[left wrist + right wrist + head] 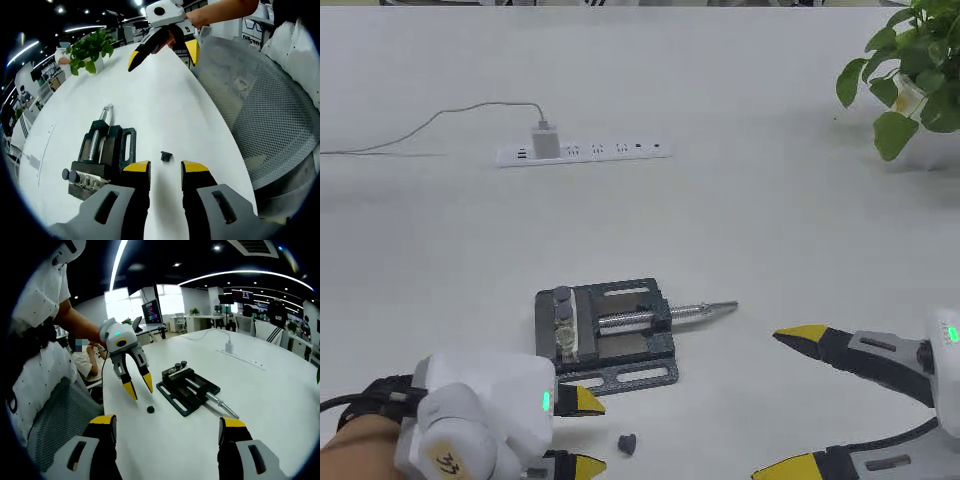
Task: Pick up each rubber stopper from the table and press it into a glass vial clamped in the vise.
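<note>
A small black vise (605, 330) sits on the white table and holds a row of glass vials (564, 338); two of them carry dark stoppers (563, 297). One loose dark rubber stopper (627, 443) lies on the table in front of the vise. My left gripper (588, 434) is open just left of that stopper, its yellow tips either side of the stopper's line. In the left gripper view the stopper (165, 156) lies just beyond my open jaws (166, 170), with the vise (100, 155) to the left. My right gripper (775, 403) is wide open and empty, right of the vise.
A white power strip (585, 152) with a charger (545, 135) and cable lies at the back. A potted plant (915, 70) stands at the far right. A mesh chair (255, 100) is at the table's near edge.
</note>
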`<action>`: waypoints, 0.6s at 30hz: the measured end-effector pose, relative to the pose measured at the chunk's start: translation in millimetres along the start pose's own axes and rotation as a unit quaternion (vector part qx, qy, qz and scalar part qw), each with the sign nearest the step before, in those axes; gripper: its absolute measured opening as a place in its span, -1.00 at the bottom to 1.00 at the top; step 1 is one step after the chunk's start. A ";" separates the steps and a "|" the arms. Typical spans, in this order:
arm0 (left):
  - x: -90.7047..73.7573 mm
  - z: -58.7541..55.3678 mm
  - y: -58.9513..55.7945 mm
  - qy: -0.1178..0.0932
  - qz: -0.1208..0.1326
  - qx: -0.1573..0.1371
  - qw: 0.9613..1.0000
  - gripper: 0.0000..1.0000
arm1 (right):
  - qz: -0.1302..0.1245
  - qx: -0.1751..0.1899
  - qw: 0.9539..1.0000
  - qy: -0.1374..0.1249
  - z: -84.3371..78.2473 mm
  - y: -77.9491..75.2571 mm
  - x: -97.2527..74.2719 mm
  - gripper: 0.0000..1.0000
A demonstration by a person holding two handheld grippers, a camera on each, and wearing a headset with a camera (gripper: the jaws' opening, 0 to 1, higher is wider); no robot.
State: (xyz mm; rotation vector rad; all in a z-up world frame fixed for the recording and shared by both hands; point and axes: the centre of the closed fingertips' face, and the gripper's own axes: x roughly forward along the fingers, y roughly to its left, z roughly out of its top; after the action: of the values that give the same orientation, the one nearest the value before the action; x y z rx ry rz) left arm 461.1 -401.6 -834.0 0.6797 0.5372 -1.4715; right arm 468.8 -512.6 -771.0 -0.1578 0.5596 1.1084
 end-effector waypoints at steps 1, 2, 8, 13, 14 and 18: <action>2.5 -0.8 -0.7 0.002 -0.003 0.005 1.000 -0.63 | -0.001 0.002 1.000 0.001 -0.8 -0.4 -0.4 0.65; 5.8 -1.7 -0.4 0.004 -0.006 0.012 1.000 -0.66 | -0.002 0.004 1.000 0.001 -1.7 -0.8 -0.8 0.65; 16.5 -4.1 4.7 0.006 -0.009 0.015 1.000 -0.74 | -0.006 0.011 1.000 0.005 -3.8 -1.7 -2.6 0.63; 23.5 -6.7 5.4 0.012 -0.017 0.025 0.999 -0.76 | -0.011 0.016 1.000 0.004 -2.9 -5.2 -3.9 0.61; 24.7 -7.2 5.3 0.013 -0.019 0.026 0.999 -0.76 | -0.012 0.016 1.000 0.003 -2.5 -5.6 -4.0 0.61; 28.0 -9.0 4.1 0.017 -0.026 0.032 0.999 -0.78 | -0.013 0.017 1.000 0.004 -2.2 -7.7 -3.5 0.60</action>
State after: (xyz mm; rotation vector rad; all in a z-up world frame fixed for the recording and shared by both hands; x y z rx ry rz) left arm 467.1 -415.4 -859.6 0.7460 0.5393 -1.5326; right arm 473.7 -519.8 -772.3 -0.1409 0.5820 1.0727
